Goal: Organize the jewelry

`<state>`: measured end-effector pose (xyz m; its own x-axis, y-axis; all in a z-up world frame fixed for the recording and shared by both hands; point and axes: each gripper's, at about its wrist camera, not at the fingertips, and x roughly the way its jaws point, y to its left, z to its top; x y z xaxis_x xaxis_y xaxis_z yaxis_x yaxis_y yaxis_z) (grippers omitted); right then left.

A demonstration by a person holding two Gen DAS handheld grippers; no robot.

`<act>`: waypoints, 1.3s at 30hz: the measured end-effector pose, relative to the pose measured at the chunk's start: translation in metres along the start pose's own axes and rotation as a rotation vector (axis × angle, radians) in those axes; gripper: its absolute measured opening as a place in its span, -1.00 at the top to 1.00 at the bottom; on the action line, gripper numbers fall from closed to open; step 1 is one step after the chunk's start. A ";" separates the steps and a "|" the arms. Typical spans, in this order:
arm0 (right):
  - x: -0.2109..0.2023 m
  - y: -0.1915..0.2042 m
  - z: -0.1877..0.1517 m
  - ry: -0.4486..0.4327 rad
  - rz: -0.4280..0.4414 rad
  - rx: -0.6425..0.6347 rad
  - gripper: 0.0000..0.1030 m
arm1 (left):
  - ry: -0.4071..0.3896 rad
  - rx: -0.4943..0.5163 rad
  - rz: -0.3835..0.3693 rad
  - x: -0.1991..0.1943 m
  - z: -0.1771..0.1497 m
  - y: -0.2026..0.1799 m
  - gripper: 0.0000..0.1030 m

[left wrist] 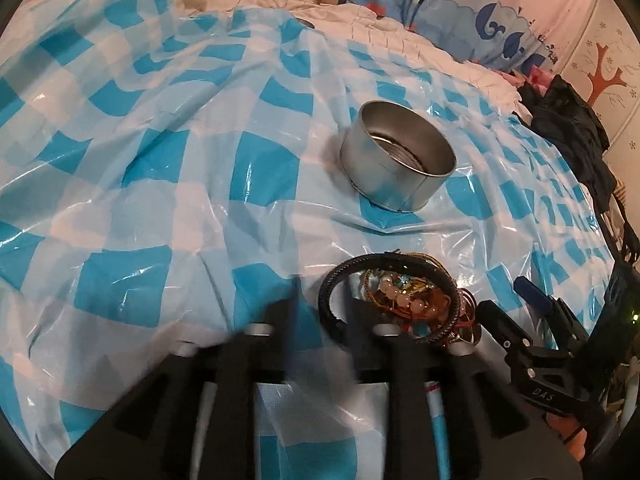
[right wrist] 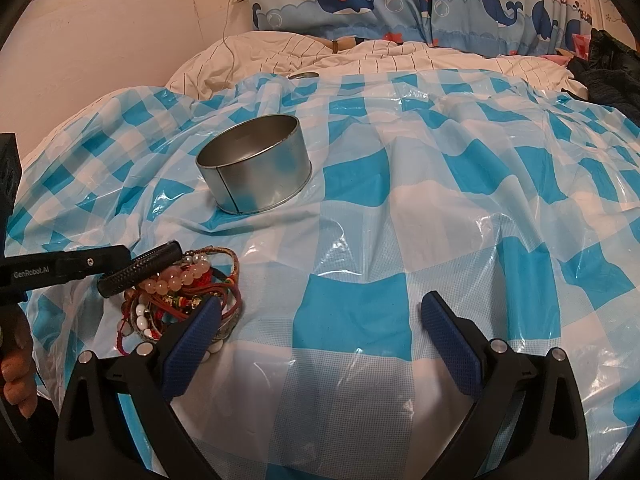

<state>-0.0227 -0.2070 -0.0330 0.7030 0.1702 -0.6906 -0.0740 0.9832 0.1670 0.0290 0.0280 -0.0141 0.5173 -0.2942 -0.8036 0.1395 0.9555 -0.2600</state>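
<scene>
A heap of bracelets (left wrist: 412, 300) (right wrist: 180, 288), beaded and corded, lies on the blue-checked plastic sheet (left wrist: 160, 168) (right wrist: 400, 220). A black braided bangle (left wrist: 332, 280) (right wrist: 136, 272) rests tilted on top of it. My left gripper (left wrist: 324, 312) (right wrist: 120, 258) is blurred; its jaws stand apart, the bangle's near arc lies between them, and neither pad seems to press on it. My right gripper (right wrist: 324, 328) (left wrist: 514, 304) is open wide over bare sheet, its left pad (right wrist: 200, 332) against the heap's edge. An open round metal tin (left wrist: 380, 172) (right wrist: 264, 184) stands beyond the heap.
The sheet is wrinkled and covers a soft bed with a striped white quilt (right wrist: 360, 60). A small round metal lid (right wrist: 304, 76) lies at the sheet's far edge. Dark clothes (left wrist: 568, 128) (right wrist: 608, 68) are piled at the right. A hand (right wrist: 16, 380) holds the left gripper.
</scene>
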 end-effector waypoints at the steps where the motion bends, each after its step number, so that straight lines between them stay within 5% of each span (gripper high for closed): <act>1: 0.000 0.000 0.000 0.000 0.000 0.000 -0.86 | -0.008 -0.008 0.013 -0.001 0.000 0.001 0.04; 26: 0.000 0.000 0.001 0.002 0.000 0.001 -0.86 | 0.023 0.037 0.028 0.016 -0.004 -0.011 -0.02; 31: 0.000 0.000 0.001 0.002 0.000 0.001 -0.86 | 0.020 0.065 0.031 0.015 -0.005 -0.013 0.17; 35: -0.001 0.000 0.001 0.003 -0.001 0.001 -0.86 | 0.017 0.099 0.057 0.014 -0.006 -0.016 0.89; 39: -0.001 0.000 0.002 0.004 0.001 0.001 -0.86 | -0.019 0.059 -0.039 0.000 -0.002 -0.011 0.91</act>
<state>-0.0220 -0.2069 -0.0315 0.7002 0.1710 -0.6932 -0.0737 0.9830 0.1680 0.0257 0.0177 -0.0122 0.5267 -0.3311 -0.7829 0.2093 0.9432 -0.2581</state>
